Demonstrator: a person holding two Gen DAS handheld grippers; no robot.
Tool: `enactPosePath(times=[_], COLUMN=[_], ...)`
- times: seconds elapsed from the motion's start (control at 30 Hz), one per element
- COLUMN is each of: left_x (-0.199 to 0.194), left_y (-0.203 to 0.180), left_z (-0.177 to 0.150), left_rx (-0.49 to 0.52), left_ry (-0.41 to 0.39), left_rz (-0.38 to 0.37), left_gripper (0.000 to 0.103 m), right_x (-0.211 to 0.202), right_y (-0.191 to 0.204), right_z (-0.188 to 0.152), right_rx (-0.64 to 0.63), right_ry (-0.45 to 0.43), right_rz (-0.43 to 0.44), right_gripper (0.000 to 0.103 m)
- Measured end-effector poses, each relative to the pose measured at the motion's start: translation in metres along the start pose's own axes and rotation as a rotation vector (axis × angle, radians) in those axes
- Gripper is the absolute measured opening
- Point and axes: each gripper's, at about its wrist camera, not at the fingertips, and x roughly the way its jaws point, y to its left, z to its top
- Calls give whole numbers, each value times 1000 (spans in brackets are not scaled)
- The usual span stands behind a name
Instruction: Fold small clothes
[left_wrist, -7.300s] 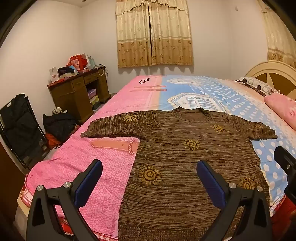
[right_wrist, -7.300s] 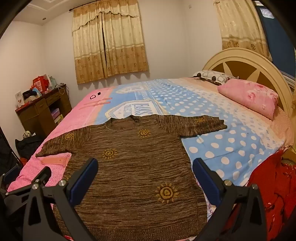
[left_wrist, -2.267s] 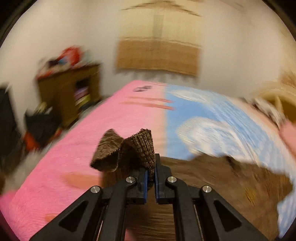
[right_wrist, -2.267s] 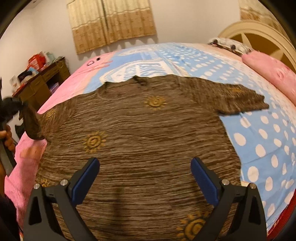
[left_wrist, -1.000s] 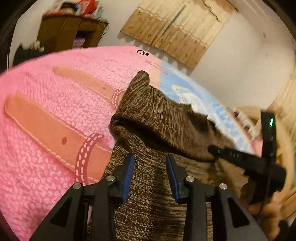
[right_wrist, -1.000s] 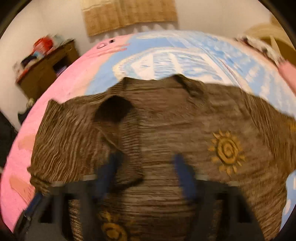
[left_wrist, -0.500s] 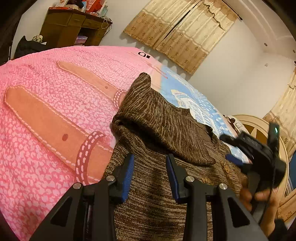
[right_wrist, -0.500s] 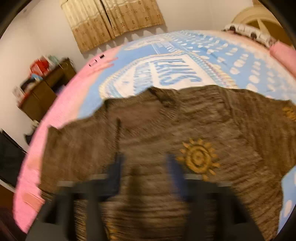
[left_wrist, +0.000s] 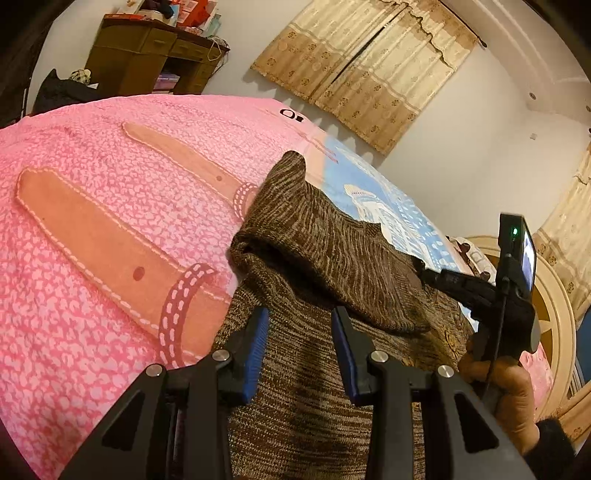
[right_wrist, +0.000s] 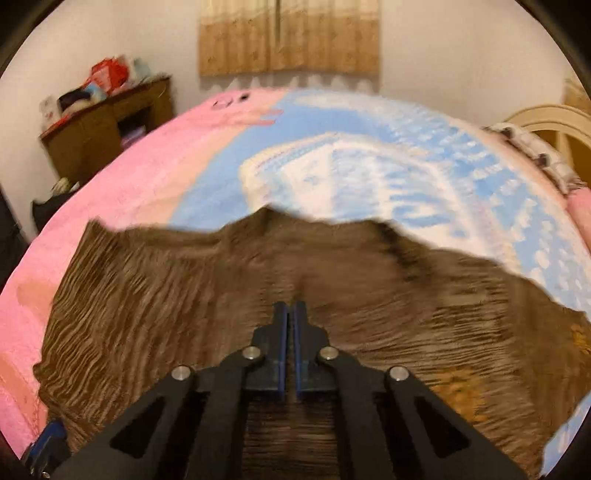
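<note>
Sweater (left_wrist: 325, 369) lies flat on the bed (left_wrist: 92, 258), straddling the seam where the pink half of the cover meets the blue half, hem toward the near edge.

Progress: one fold is in. The sleeve (left_wrist: 332, 251) on the pink side is laid inward over the chest, its cuff end resting on the body. Judging from that, you are early on; the far sleeve, the side panels and the bottom-to-top fold all appear left to do.

Your left gripper (left_wrist: 299, 332) hovers just over the sweater near the folded sleeve, fingers a moderate gap apart, nothing between them. Your right gripper (right_wrist: 290, 321) has its fingers drawn almost together, a thin slit showing. Whether cloth is pinched in that slit, you cannot tell: the tips sit against the knit and the view is smeared.

Hard to read:
- Right wrist view is motion-blurred; collar and shoulder line are soft shapes only.
- The far sleeve is cut off at that view's right rim.
- The hem is hidden under both gripper bodies.
- In the left view your right hand (left_wrist: 506, 398) and its gripper block the sweater's far side.
</note>
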Motion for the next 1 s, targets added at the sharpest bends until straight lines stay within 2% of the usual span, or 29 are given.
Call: enactPosePath(times=[0.07, 0.13, 0.23, 0.27, 0.3, 0.37, 0.43, 0.5, 0.53, 0.57, 0.6, 0.67, 0.73, 0.9, 1.0], left_x=[0, 0, 0, 0, 0, -1, -2, -1, -2, -2, -3, -2, -3, -2, -3], left_y=[-1, -1, -1, -1, -1, 0, 0, 0, 1, 1, 1, 2, 3, 3, 6], left_z=[0, 0, 0, 0, 0, 0, -1, 0, 0, 0, 0, 0, 1, 1, 2], left_rx=[6, 3, 3, 4, 3, 2, 3, 4, 8, 9, 9, 6, 6, 7, 12], left_ry=[0, 0, 0, 0, 0, 0, -1, -1, 0, 1, 0, 0, -1, 0, 0], left_rz=[6, 3, 2, 3, 3, 1, 2, 3, 6, 7, 6, 3, 1, 4, 9], left_gripper=[37, 37, 37, 37, 37, 37, 37, 37, 37, 37, 37, 37, 37, 37, 37], right_x=[-2, 7, 9, 7, 7, 13, 17, 27, 36, 29, 30, 27, 23, 15, 22], right_y=[-11, -19, -29, -32, -32, -31, -27, -17, -9, 0, 9, 23, 29, 4, 2], right_z=[1, 0, -1, -2, -2, 0, 4, 6, 9, 5, 7, 9, 7, 10, 11], right_rx=[16, 26, 115, 148, 171, 189, 180, 147, 98, 64, 12, -68, -114, -28, -25], right_ry=[-25, 11, 51, 57, 63, 75, 67, 98, 121, 104, 103, 93, 71, 17, 37], right_rz=[-47, -46, 91, 122, 144, 173, 152, 146, 103, 85, 92, 87, 52, 54, 54], right_gripper=[5, 5, 9, 20, 46, 77, 76, 57, 57, 48, 28, 14, 11, 9, 10])
